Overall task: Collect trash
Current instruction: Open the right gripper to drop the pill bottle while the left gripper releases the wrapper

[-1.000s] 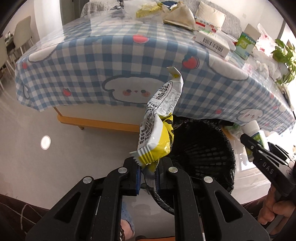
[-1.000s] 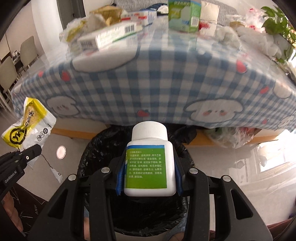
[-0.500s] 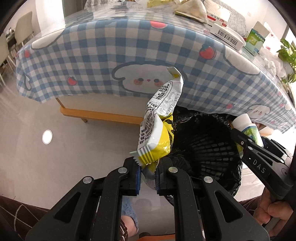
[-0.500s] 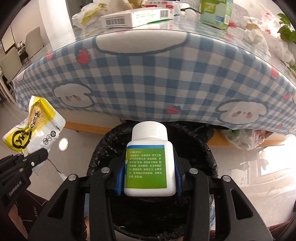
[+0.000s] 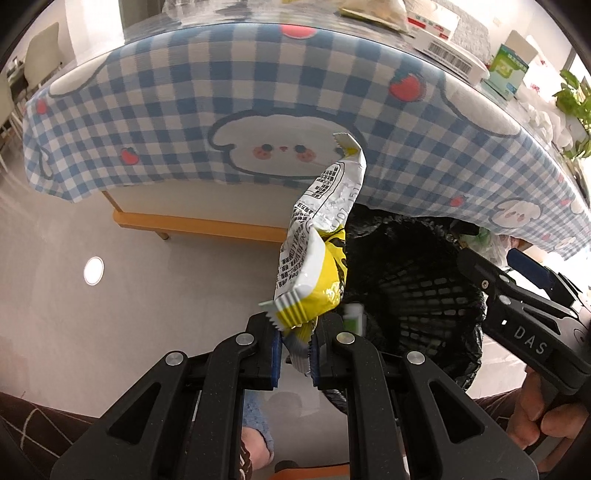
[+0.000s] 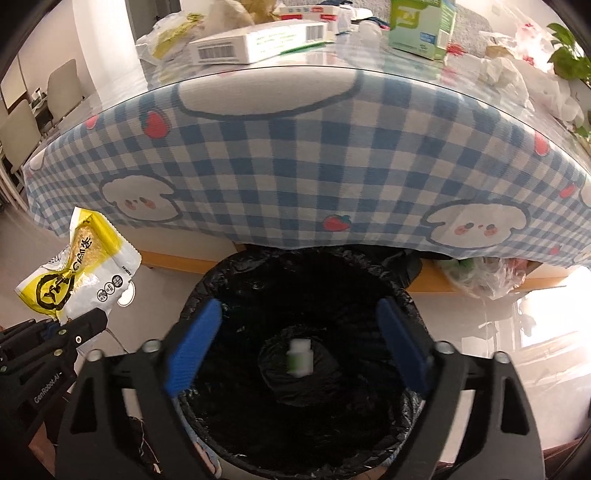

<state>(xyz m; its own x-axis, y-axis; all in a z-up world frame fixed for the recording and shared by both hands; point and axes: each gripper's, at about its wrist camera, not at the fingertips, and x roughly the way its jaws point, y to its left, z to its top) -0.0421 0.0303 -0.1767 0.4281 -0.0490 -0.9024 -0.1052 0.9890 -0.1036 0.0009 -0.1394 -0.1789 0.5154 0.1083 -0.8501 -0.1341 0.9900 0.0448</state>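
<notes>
Since the earlier frame the right gripper (image 6: 295, 343) has just opened its jaws, and the white bottle with the green label (image 6: 300, 357) that stood clamped between the blue pads (image 6: 194, 345) now lies blurred at the bottom of the bin, in the lower centre of the right wrist view. Nothing is between the pads; they stand wide apart over the bin mouth.

The bin (image 6: 373, 266) is a round mesh basket lined with a black bag. It stands on the pale floor just in front of the table edge, under the overhang of the blue-and-white checked tablecloth (image 6: 295, 147).

The left gripper (image 5: 295, 354) has its jaws nearly together, pinching the bottom seam of a yellow-and-white snack wrapper (image 5: 314, 266). The wrapper stands up from the fingers in the centre of the left wrist view, overlapping the left rim of the bin. In the right wrist view the same wrapper appears at the left edge, above the left gripper's black finger.

In the left wrist view the right gripper enters from the lower right, with a hand (image 5: 543, 413) on its handle.

On the table top, along the upper edge of the right wrist view, lie a white carton with a barcode (image 6: 258, 42), a green box (image 6: 421, 26) and crumpled white tissue (image 6: 502, 74).
</notes>
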